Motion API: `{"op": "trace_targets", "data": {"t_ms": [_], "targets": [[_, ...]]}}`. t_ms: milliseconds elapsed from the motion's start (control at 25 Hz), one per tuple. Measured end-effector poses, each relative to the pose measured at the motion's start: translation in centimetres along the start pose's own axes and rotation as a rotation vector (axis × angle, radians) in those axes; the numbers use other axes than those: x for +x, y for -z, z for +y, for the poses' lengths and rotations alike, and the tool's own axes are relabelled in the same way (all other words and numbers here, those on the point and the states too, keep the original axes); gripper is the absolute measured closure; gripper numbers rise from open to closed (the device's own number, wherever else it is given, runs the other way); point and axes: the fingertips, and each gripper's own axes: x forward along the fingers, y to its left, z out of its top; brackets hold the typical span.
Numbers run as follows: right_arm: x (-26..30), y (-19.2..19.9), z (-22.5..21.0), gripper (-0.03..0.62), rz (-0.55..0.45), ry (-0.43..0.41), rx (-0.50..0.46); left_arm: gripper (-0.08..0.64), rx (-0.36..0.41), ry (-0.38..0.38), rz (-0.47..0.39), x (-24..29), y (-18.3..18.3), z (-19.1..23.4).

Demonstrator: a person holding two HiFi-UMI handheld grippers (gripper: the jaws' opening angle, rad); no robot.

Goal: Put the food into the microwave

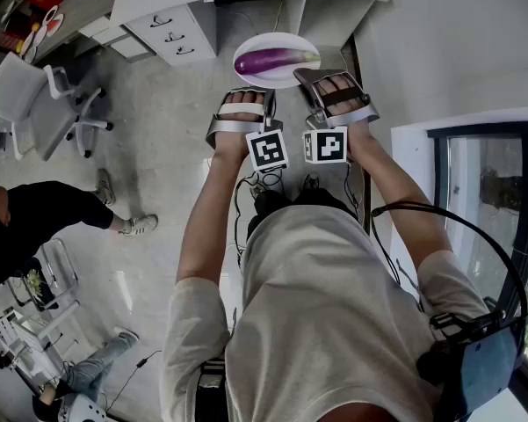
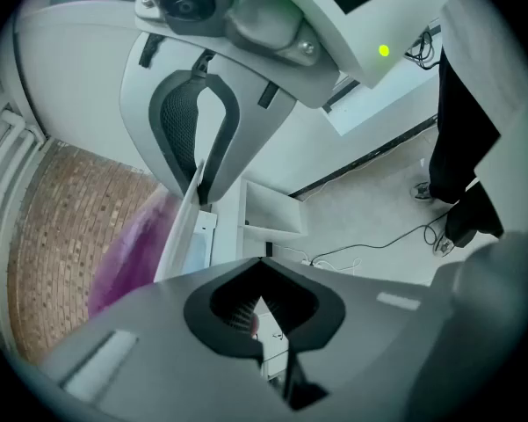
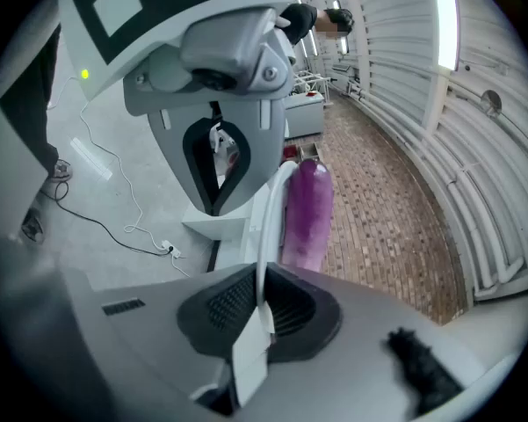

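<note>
A purple eggplant (image 1: 276, 59) lies on a white plate (image 1: 250, 46) that I hold in the air in front of me. My left gripper (image 1: 243, 97) is shut on the plate's near left rim and my right gripper (image 1: 330, 83) on its near right rim. In the left gripper view the plate's edge (image 2: 183, 229) runs edge-on between the jaws of the left gripper (image 2: 221, 236), with the eggplant (image 2: 130, 251) a purple blur beyond. In the right gripper view the rim (image 3: 267, 227) sits pinched in the right gripper (image 3: 246, 236), the eggplant (image 3: 307, 211) just past it.
A white surface with a dark-framed glass panel (image 1: 485, 192) stands at the right. Below are a grey floor with cables (image 1: 250, 187), a white drawer unit (image 1: 174, 30) ahead, an office chair (image 1: 37, 104) at the left, and a person in black (image 1: 39, 218) further left.
</note>
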Motion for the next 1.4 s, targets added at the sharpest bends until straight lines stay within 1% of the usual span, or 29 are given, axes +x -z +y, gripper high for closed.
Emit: {"op": "trace_targets", "data": {"t_ms": [200,280,400,520,640,840,920,1040,1280,1400], "targets": [[-0.2,-0.2,0.2,0.565,0.003,0.002,0.0,0.552,-0.01,0.02,-0.01,-0.2,-0.1,-0.6],[-0.2,-0.3,0.2,0.565,0.008,0.005,0.003,0.552,-0.002,0.012,-0.011,-0.2,0.0,-0.5],[-0.2,-0.6,0.2,0.565,0.011,0.01,0.009,0.552,-0.016,0.048,-0.024,-0.5,0.0,-1.2],[-0.2,-1.5,0.1,0.565,0.017,0.014,0.014,0.552,-0.003,0.029,-0.029,-0.8,0.7,-1.1],[0.0,-2.2,0.1,0.565,0.03,0.014,0.021,0.552,-0.01,0.064,-0.042,-1.1,1.4,-1.7],[0.3,-3.0,-0.2,0.565,0.057,0.021,0.026,0.552,0.029,0.019,-0.057,-1.1,2.5,-1.0],[0.4,-3.3,-0.5,0.565,0.07,0.023,0.031,0.552,0.029,0.03,-0.066,-1.3,2.9,-0.9],[0.5,-3.6,-0.7,0.565,0.085,0.013,0.038,0.552,0.022,0.019,-0.069,-1.4,3.5,-0.5],[3.0,-2.1,-0.4,0.565,0.069,0.016,0.047,0.552,0.012,0.016,-0.049,1.6,3.8,0.6],[4.1,-1.0,-1.1,0.565,0.059,0.02,0.045,0.552,0.004,0.027,-0.038,2.6,3.4,1.4]]}}
